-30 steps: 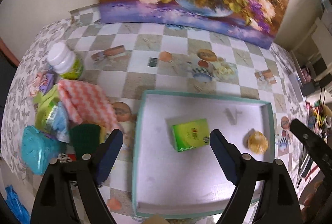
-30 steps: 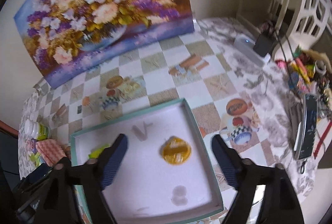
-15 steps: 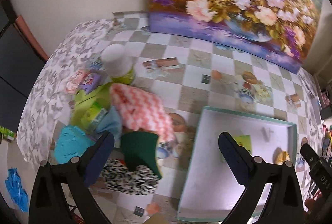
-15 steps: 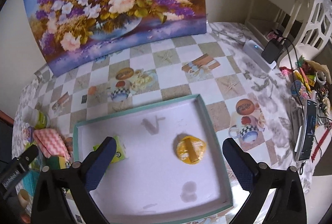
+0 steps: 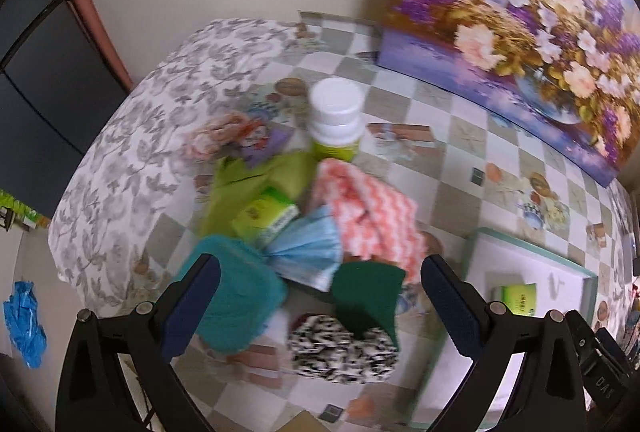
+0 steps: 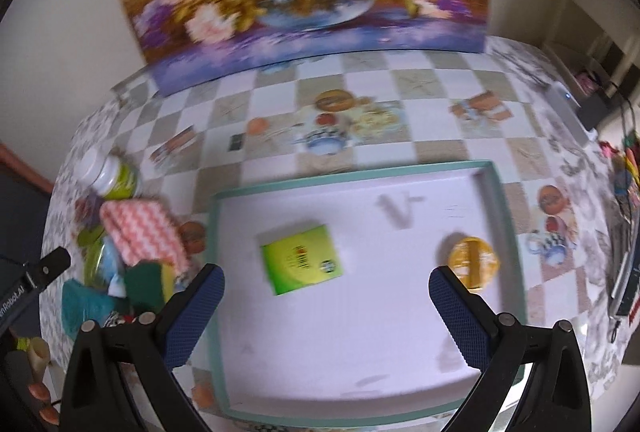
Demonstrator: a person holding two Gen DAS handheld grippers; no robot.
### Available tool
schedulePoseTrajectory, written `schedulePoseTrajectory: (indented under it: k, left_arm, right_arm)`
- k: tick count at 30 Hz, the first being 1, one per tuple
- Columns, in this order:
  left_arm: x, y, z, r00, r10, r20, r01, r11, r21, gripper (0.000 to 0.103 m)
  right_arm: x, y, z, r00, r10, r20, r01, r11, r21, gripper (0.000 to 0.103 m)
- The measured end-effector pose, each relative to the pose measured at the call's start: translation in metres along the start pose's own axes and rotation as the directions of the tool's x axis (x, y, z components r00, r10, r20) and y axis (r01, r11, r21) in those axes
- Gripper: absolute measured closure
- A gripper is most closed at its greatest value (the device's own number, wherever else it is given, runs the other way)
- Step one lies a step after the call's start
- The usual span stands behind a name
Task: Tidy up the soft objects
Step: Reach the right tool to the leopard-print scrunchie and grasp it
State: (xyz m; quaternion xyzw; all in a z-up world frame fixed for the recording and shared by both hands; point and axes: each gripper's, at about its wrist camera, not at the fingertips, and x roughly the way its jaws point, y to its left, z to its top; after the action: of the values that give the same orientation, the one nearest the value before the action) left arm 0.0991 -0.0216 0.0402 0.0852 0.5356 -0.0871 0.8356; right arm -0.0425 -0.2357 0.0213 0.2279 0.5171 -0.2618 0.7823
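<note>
Presently the left claw (image 5: 320, 296) gapes wide and empty over the soft pile; the right claw (image 6: 326, 306), equally wide, hovers above the tray (image 6: 500, 199), green packet (image 6: 302, 259) at eleven o'clock.

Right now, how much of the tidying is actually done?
Two things lie in the tray: a green packet and a yellow round piece. Nothing is in hand; the left gripper and right gripper are open and empty. The pile beside the tray, including the pink cloth, remains.
</note>
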Motion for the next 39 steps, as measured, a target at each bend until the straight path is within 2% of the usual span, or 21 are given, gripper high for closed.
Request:
schedulePoseTrajectory:
  k: [9, 18, 29, 33, 39]
  left_arm:
    - [-0.001, 0.040, -0.008, 1.000, -0.014, -0.010, 0.014, 0.999, -0.039, 0.003]
    - [0.009, 0.066, -0.013, 0.999, -0.029, -0.039, 0.026, 0.998, -0.063, 0.003]
    - [0.028, 0.111, -0.012, 0.997, -0.015, -0.081, -0.002, 0.980, -0.200, 0.003]
    - [0.034, 0.122, -0.012, 0.996, 0.018, -0.092, -0.040, 0.971, -0.236, 0.003]
    - [0.042, 0.136, -0.013, 0.994, 0.011, -0.112, -0.044, 0.953, -0.301, 0.003]
  right_arm:
    - [0.004, 0.052, -0.016, 0.999, 0.046, -0.029, -0.049, 0.992, -0.115, 0.000]
    - [0.021, 0.099, -0.047, 0.986, 0.119, -0.115, -0.140, 0.971, -0.195, 0.000]
    - [0.042, 0.148, -0.070, 0.982, 0.098, -0.161, -0.143, 0.944, -0.297, 0.000]
    - [0.047, 0.162, -0.077, 0.979, 0.105, -0.175, -0.159, 0.931, -0.330, 0.000]
    - [0.058, 0.180, -0.087, 0.977, 0.105, -0.185, -0.168, 0.914, -0.369, 0.000]
